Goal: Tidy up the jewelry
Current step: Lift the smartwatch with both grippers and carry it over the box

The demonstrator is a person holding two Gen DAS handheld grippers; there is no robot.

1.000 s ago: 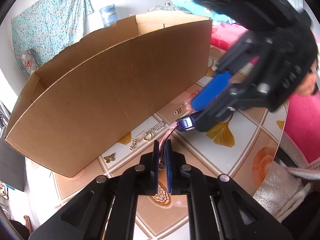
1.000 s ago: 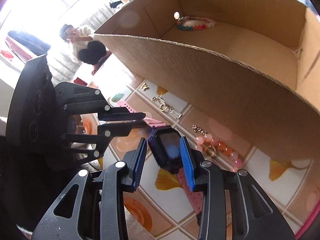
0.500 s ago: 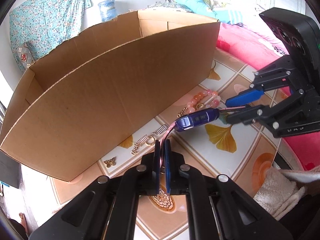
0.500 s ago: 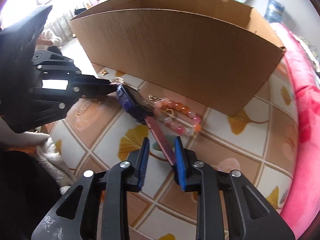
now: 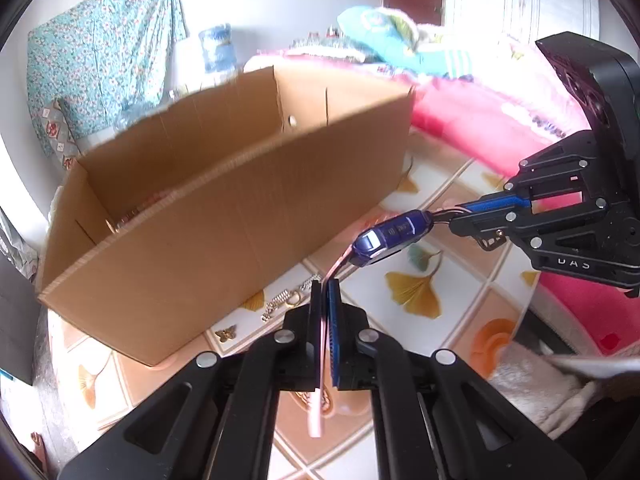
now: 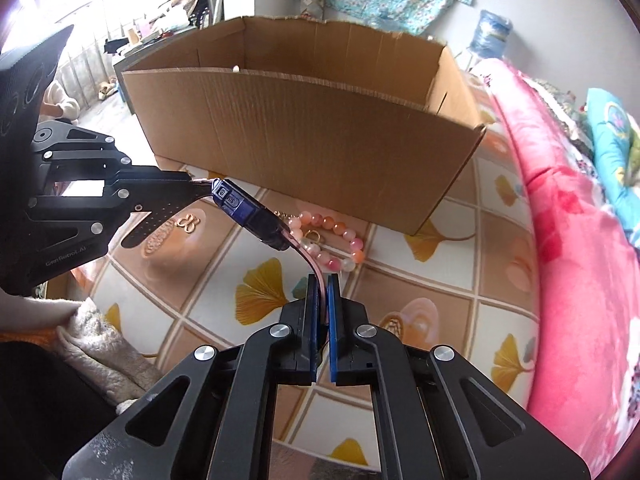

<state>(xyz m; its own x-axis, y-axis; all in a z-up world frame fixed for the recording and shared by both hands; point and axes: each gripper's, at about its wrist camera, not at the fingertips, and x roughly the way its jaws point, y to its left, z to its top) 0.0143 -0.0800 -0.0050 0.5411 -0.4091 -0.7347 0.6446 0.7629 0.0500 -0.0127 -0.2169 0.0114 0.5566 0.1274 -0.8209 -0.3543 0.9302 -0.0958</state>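
While left gripper [image 5: 325, 292] stays clamped on watch [image 5: 390, 237] strap, right gripper [image 6: 323, 286] just closed on other strap.

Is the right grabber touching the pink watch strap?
Touching. The right wrist view shows the right gripper shut on the watch strap, pads pressing both sides.

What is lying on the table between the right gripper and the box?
A bead bracelet lies there, before the box, beyond the right gripper clamping the watch strap; the right wrist view shows it.
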